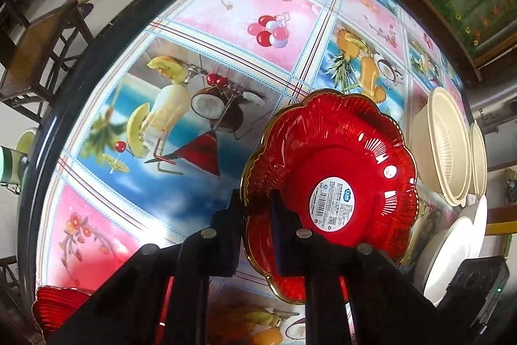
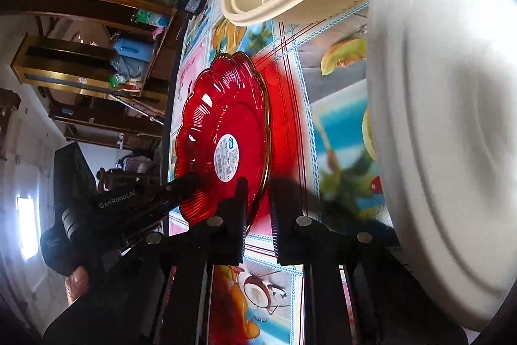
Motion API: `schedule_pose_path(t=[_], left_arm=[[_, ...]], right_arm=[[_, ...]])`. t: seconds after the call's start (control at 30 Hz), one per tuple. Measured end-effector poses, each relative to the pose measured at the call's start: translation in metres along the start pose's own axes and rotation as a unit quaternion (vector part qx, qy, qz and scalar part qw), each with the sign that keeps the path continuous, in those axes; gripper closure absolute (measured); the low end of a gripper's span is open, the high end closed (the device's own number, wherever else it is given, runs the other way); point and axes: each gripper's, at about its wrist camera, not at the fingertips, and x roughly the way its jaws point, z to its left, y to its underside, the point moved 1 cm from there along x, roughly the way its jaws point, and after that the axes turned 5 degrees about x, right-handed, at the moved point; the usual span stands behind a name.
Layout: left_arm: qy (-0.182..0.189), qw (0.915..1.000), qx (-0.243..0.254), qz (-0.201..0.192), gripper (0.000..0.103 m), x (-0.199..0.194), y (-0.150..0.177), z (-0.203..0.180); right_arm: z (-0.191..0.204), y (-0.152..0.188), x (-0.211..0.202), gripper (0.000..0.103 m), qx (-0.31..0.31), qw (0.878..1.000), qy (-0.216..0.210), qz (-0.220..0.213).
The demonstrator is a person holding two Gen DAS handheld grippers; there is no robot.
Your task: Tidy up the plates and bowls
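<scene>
Plate (image 1: 329,183) — red, scalloped, gold-edged, label facing up — sits lower centre of the left view. My left gripper (image 1: 258,215) is clamped on its near rim, one finger under the edge, one over. In the right view the same plate fills the middle, and my right gripper (image 2: 258,212) has a finger lying over the rim; jaws read as drawn together, though I can't see both pads pressing on it, so whether it truly grips I can't tell.

Cream bowls (image 1: 442,144) stand at right of the left view, white plates (image 1: 452,248) just below them. Second red plate (image 1: 55,306) at lower left corner. All on the fruit-print table (image 1: 194,21).

Risks, as I judge them: glossy rim and a thin bite — the plate could slip or pivot on lifting. Two grippers pulling unevenly could flex or crack it. White plates loom close at right; a swing could knock them.
</scene>
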Motion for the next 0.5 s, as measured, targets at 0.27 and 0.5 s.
schedule_pose_path(t=[0.27, 0.5], left_arm=[[-0.001, 0.9988, 0.011, -0.047, 0.089, -0.046, 0.009, 0.005], [0.004, 0.9946, 0.014, -0.102, 0.089, -0.106, 0.049, 0.033]], right_arm=[[0.029, 0.017, -0.017, 0.089, -0.060, 0.998, -0.022, -0.021], [0.061, 0.059, -0.043, 0.089, -0.117, 0.990, -0.068, -0.023]])
